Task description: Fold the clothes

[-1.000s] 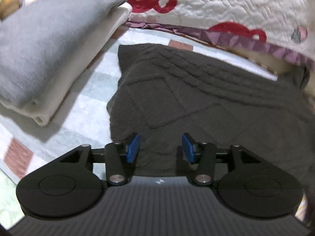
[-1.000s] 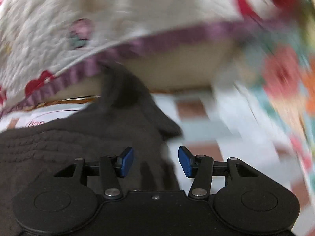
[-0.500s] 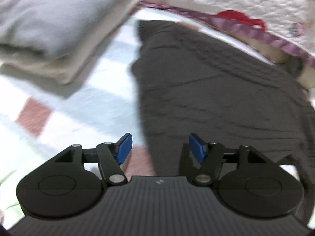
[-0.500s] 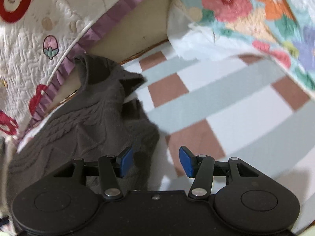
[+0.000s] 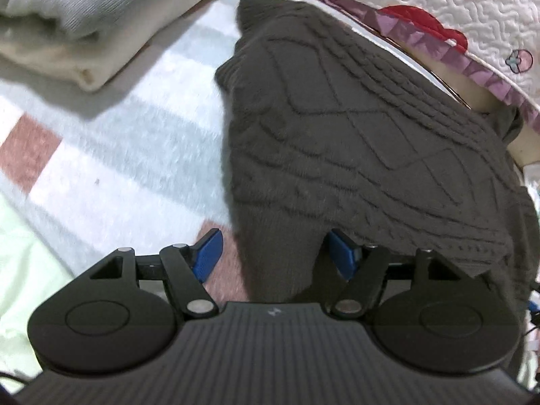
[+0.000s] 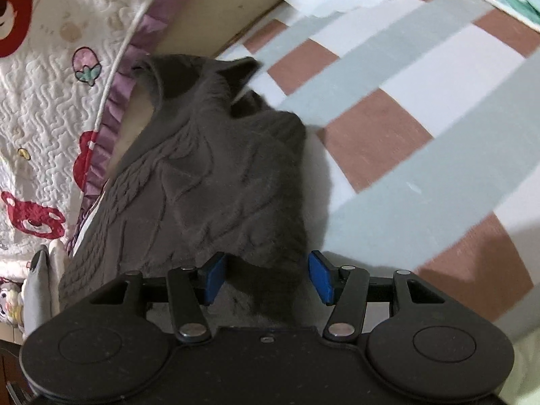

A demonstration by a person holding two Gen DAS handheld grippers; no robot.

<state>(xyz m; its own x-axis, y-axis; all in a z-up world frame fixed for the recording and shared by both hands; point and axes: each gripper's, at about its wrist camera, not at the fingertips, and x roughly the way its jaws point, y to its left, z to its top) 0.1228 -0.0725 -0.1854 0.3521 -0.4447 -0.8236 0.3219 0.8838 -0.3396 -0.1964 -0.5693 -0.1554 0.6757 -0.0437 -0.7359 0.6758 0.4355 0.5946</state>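
Knitwear first: a dark grey cable-knit sweater (image 5: 354,141) lies spread on the checked bedspread (image 5: 111,155), its far edge up against the quilted cover with the purple frill (image 5: 472,10), and both tools sit at its near edge. Left gripper (image 5: 275,253) has its blue fingers (image 5: 209,253) spread wide, with a narrow tongue of the knit running between them; right gripper (image 6: 266,278) is likewise spread, the sweater's near corner lying in the gap. Neither is pinching anything that I can see.

To do this well, I'd say both pairs of fingers want to close on the hem together, taking the full thickness of the knit rather than a few loops, so the fold lifts evenly and doesn't skew.

Fabric looks thick, soft and floppy, with raised diamond and rope patterns; the far right end is bunched and rumpled near the frill, so it would need smoothing. A grey and cream folded pile (image 5: 67,23) rests off to the left
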